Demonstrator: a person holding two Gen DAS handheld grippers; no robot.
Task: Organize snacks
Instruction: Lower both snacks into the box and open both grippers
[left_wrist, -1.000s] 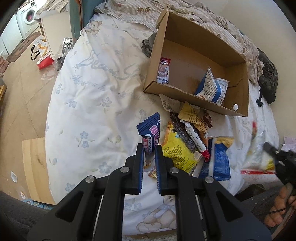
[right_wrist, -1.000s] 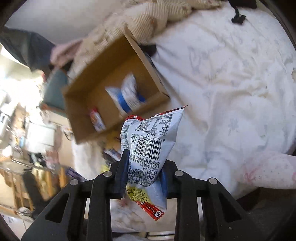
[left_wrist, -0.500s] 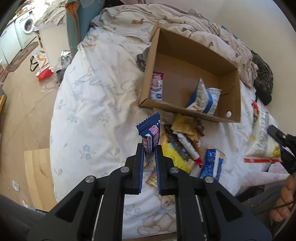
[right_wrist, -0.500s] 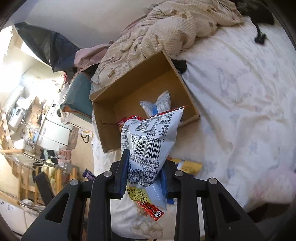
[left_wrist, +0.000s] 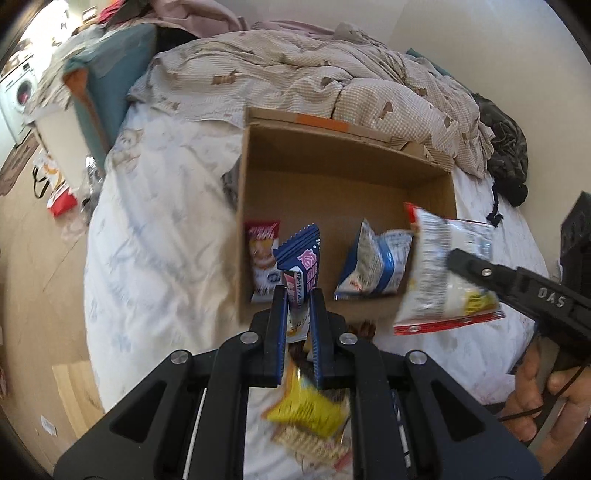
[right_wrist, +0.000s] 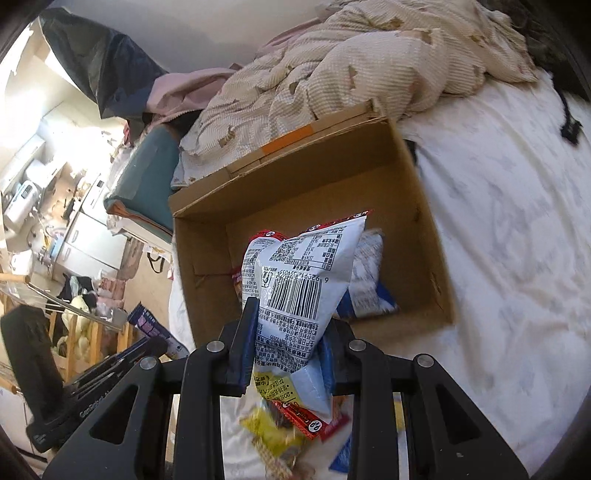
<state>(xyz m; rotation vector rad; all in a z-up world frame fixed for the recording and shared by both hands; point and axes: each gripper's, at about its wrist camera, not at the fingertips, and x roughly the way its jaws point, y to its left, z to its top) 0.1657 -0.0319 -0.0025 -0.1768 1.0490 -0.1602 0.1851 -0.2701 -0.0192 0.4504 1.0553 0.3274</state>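
We pinch a blue snack bar (left_wrist: 301, 258) in our left gripper (left_wrist: 298, 295) and a white snack bag (right_wrist: 299, 284) in our right gripper (right_wrist: 291, 317), both above the cardboard box's (left_wrist: 332, 155) near edge.

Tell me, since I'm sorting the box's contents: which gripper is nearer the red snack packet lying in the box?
Left. The left gripper, shut on a blue wrapper, hangs right beside the red packet; the right gripper with its white bag is across the cardboard box.

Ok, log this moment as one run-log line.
left gripper: shut on blue snack bar | right gripper: shut on white chip bag | cardboard box: two packets inside | loose snacks remain on bed
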